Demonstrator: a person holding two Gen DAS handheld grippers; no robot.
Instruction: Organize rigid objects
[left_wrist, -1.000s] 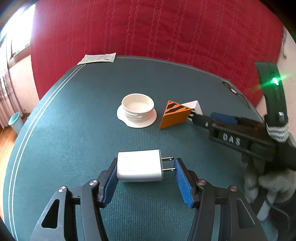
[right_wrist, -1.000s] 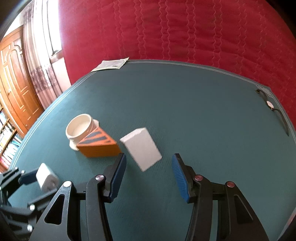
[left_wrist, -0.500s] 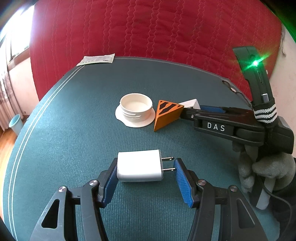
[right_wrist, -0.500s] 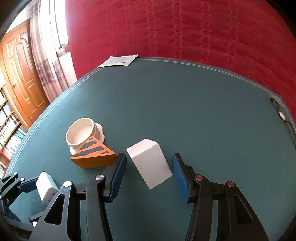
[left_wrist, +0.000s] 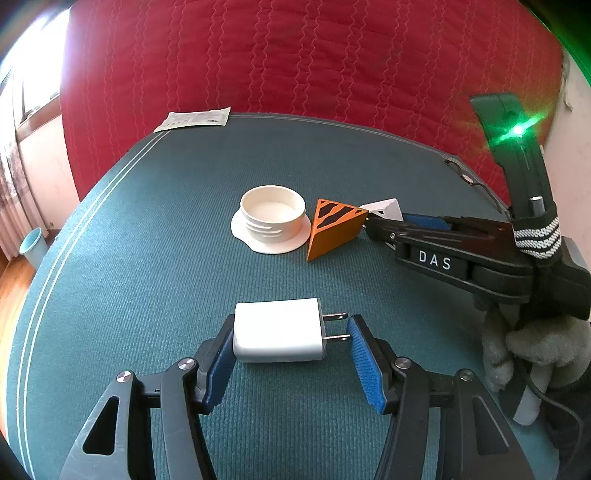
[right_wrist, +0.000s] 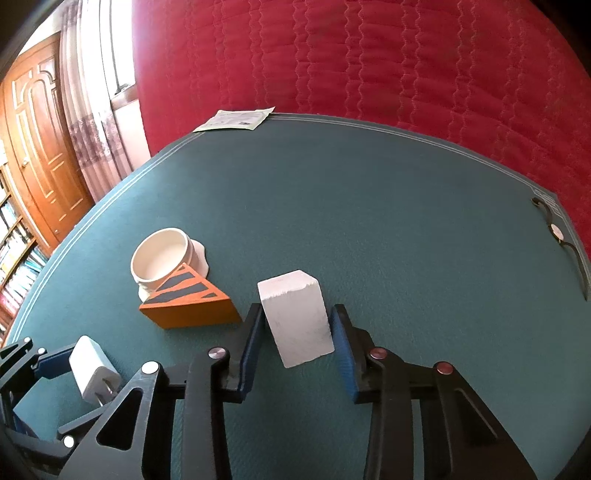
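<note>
Mid-mat on the teal ribbed mat (right_wrist: 369, 206), the round cream plastic cup (right_wrist: 162, 258) sits empty; the right gripper (right_wrist: 297, 328) is closing around the white rectangular block (right_wrist: 295, 321), and the left gripper (left_wrist: 291, 350) clamps the white plug charger (left_wrist: 277, 328).

White charger (left_wrist: 279, 329) between left gripper (left_wrist: 291, 354) fingers (left_wrist: 364, 363), prongs toward right finger.

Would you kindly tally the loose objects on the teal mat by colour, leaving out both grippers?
White: 4 (charger plug, rectangular foam block, round threaded plastic cap, printed paper packet)
Orange with black stripes: 1 (wedge)
Black: 1 (cord with a disc)
Total: 6
</note>
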